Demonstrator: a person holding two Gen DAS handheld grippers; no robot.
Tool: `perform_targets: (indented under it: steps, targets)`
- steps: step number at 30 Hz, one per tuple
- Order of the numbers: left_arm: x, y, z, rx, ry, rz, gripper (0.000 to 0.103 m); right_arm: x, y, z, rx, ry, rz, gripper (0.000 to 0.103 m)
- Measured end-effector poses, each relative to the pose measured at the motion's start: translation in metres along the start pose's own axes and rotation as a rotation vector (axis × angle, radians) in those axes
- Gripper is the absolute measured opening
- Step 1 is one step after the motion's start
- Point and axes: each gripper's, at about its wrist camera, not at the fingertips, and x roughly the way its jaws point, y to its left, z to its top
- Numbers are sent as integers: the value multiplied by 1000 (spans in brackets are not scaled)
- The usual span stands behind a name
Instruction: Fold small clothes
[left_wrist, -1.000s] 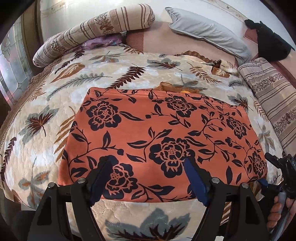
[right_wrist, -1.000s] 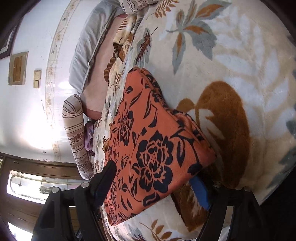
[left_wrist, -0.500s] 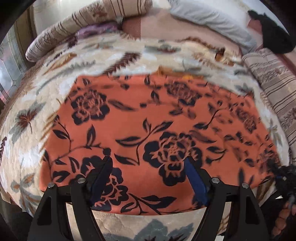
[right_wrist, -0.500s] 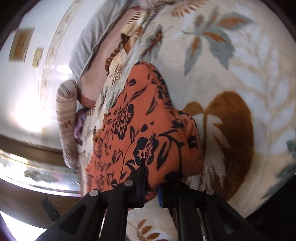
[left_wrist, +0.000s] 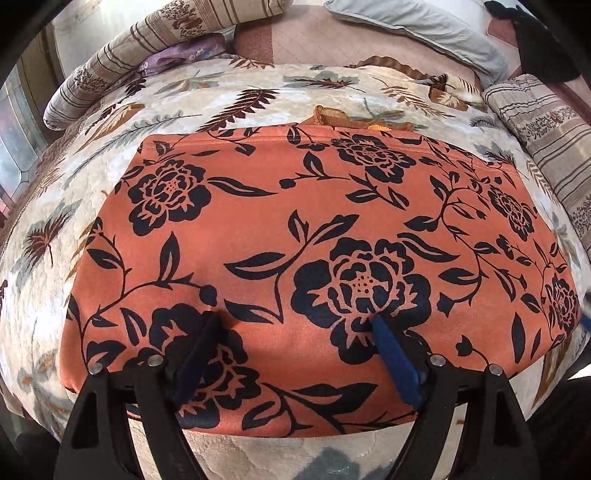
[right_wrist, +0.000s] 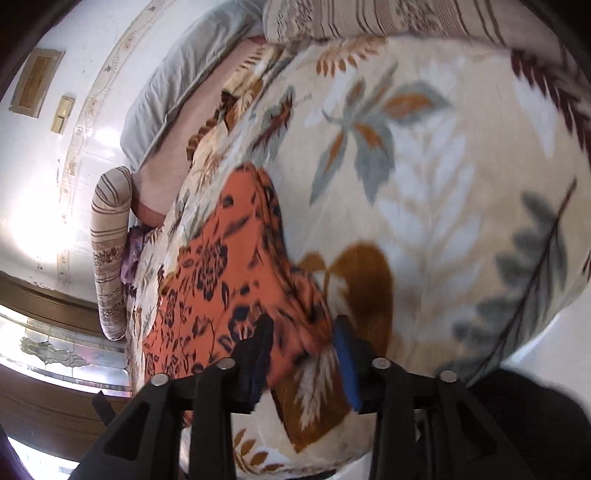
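The orange cloth with black flower print (left_wrist: 314, 229) lies flat on the leaf-patterned bed blanket (left_wrist: 229, 99), long axis nine to three. The left gripper (left_wrist: 295, 325) hovers spread wide over its six-o'clock edge. The right gripper (right_wrist: 301, 332) has just been opening, its half-parted jaws straddling the cloth's near corner. No writing shows.
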Motion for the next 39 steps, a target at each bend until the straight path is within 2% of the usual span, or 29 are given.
perform_targets:
  steps: [2, 5, 8, 11, 12, 13, 14, 15, 17, 19, 20, 22, 23, 25, 26, 27, 28, 29, 30, 33, 36, 38, 39]
  targets:
    - [0, 0, 0, 0, 1, -3, 86, 2, 9, 24, -32, -7, 58, 72]
    - [1, 1, 1, -4, 4, -8, 86, 39, 34, 65, -101, 79, 126, 74]
    - [1, 0, 1, -1, 2, -7, 87, 89, 53, 102, -184, 176, 92, 74]
    - [1, 0, 1, -1, 1, -12, 88, 129, 55, 121, -148, 252, 85, 74]
    - [1, 1, 1, -2, 1, -17, 89, 135, 59, 125, -149, 249, 104, 72]
    - [2, 1, 1, -2, 0, -21, 89, 139, 64, 126, -172, 260, 121, 62]
    - [2, 1, 1, -2, -1, -22, 90, 143, 70, 125, -192, 282, 122, 36]
    - [2, 1, 1, -1, -3, -23, 90, 146, 75, 123, -221, 303, 91, 24]
    - [3, 1, 1, 2, -7, -24, 91, 141, 90, 123, -293, 258, 31, 13]
    - [3, 1, 0, 2, -9, -28, 91, 119, 103, 116, -357, 154, -24, 12]
    - [3, 1, 0, 3, -11, -28, 92, 116, 107, 112, -388, 129, -56, 12]
    - [4, 0, 0, 7, -14, -25, 93, 134, 100, 106, -421, 155, -161, 12]
    - [4, -1, 0, 8, -13, -22, 93, 141, 95, 105, -409, 162, -184, 19]
    - [3, 0, 1, 6, -9, -25, 93, 139, 82, 110, -299, 135, -134, 26]
    - [3, 1, 1, 7, -6, -29, 93, 134, 83, 109, -281, 122, -144, 41]
    - [3, 1, 1, 7, -6, -29, 93, 127, 87, 108, -288, 94, -187, 67]
    - [3, 0, 1, 6, -7, -26, 93, 117, 93, 105, -314, 50, -232, 71]
    - [3, 0, 1, 6, -9, -23, 93, 104, 101, 101, -330, 2, -252, 71]
    - [3, 0, 1, 5, -10, -20, 93, 88, 106, 97, -331, -40, -232, 71]
    - [4, -1, 1, 0, -6, -19, 93, 56, 127, 73, -323, -72, -111, 71]
    - [3, 0, 1, 2, -4, -21, 93, 36, 139, 28, -330, -18, 90, 79]
    - [3, 0, 1, 5, -1, -24, 93, 44, 135, 7, -335, 49, 140, 82]
    - [2, 0, 2, 8, 3, -25, 93, 54, 128, 0, -325, 90, 135, 82]
